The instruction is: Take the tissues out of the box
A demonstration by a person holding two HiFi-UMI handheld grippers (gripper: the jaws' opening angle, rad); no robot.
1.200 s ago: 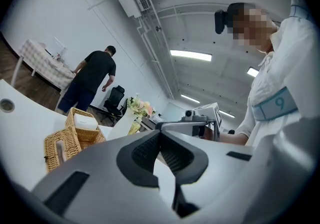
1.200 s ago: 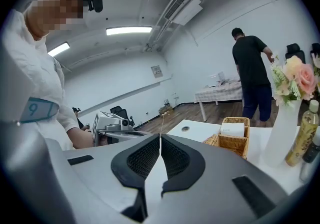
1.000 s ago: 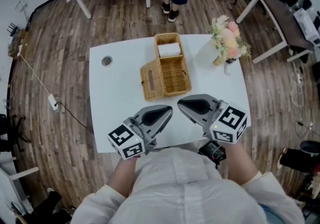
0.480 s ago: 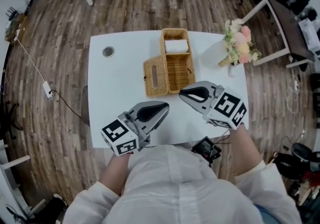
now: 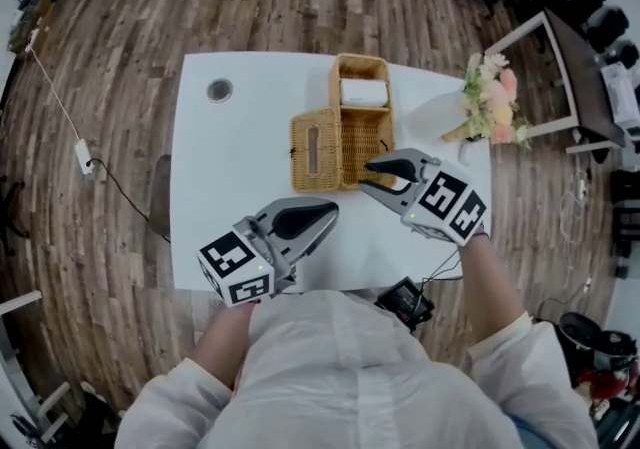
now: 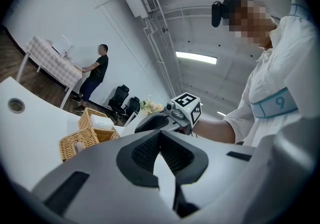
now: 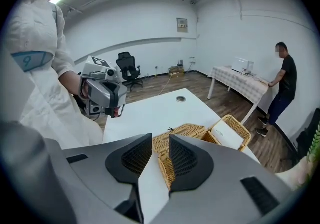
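Observation:
A wicker box (image 5: 362,132) stands mid-table with its slotted lid (image 5: 313,149) flipped open to the left. A white tissue pack (image 5: 364,92) lies in the box's far end, also seen in the right gripper view (image 7: 227,134) and the left gripper view (image 6: 103,123). My right gripper (image 5: 372,170) hovers at the box's near edge, its jaws opening with nothing between them (image 7: 160,140). My left gripper (image 5: 328,208) hangs lower left over the table's near part, shut and empty (image 6: 160,134).
A vase of flowers (image 5: 490,97) stands at the table's right edge. A round grommet (image 5: 219,90) sits at the far left of the white table (image 5: 230,197). A black device (image 5: 405,302) hangs at the near edge. A person (image 7: 282,86) stands at another table.
My right gripper has moved forward to the box's near edge and its jaws have parted. The left gripper has stayed near the table's front, still shut.

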